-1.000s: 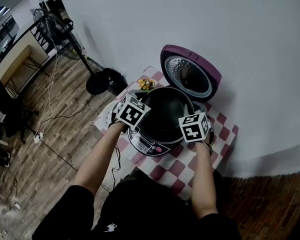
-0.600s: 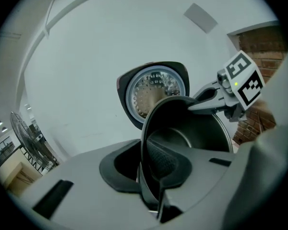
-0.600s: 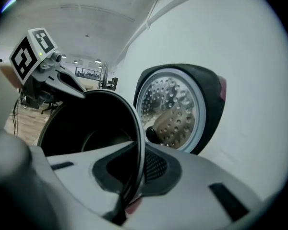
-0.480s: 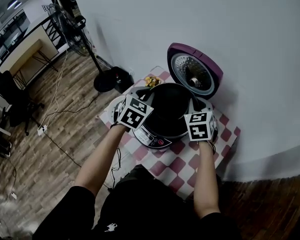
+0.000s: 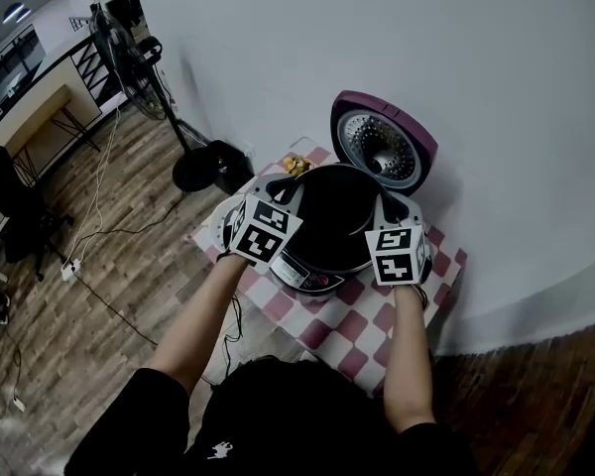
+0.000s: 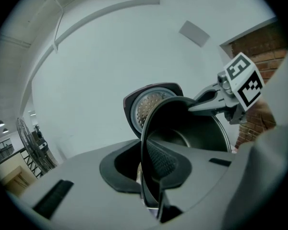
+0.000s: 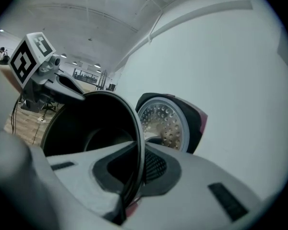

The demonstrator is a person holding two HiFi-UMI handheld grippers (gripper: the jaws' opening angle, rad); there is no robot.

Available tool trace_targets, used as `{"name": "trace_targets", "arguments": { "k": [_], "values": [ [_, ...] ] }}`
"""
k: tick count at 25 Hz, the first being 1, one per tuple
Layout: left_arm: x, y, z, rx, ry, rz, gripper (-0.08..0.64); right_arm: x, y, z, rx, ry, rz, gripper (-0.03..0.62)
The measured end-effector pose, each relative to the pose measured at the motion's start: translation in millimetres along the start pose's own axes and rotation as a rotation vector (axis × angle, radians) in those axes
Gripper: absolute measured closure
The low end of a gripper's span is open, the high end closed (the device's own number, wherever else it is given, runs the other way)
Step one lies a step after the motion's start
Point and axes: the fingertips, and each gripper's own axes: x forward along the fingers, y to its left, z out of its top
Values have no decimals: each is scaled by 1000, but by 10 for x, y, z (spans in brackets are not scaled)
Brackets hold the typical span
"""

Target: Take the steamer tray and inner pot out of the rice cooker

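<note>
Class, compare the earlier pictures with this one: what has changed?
The left tongs and right tongs, gripping the pot by its rim, have lifted it a little from the cooker. The lid stays open, the cooker in place.

The person wears a black short-sleeved top (image 5: pixel 278 415) with a small white emblem (image 5: pixel 216 451) low on its left. The left tongs (image 5: pixel 281 190) and right tongs (image 5: pixel 388 206) are pale grey with dark ribbed pads (image 6: pixel 165 162). Each bears a white cube (image 5: pixel 265 228) printed with black square markers.
</note>
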Motion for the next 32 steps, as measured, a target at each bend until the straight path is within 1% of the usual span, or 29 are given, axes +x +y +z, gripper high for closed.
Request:
{"name": "trace_targets", "arguments": {
  "k": [4, 8, 10, 16, 24, 27, 32],
  "values": [
    [-132, 53, 112, 8, -48, -27, 525, -142, 5, 159, -4, -21, -52, 581],
    [-266, 123, 128, 18, -76, -54, 525, -262, 106, 258, 9, -26, -96, 581],
    [-321, 144, 140, 21, -91, -67, 525, -334, 136, 316, -1, -25, -119, 581],
    [-521, 96, 238, 36, -148, -124, 525, -664, 187, 428, -6, -17, -199, 581],
    [-751, -209, 457, 83, -244, -224, 525, -1211, 151, 352, 44, -6, -318, 581],
    [-768, -402, 482, 93, -254, -267, 525, -1396, 125, 219, 55, 16, -350, 581],
    [-806, -779, 680, 113, -297, -333, 525, -1767, -68, 51, 72, 32, -412, 581]
  ]
}}
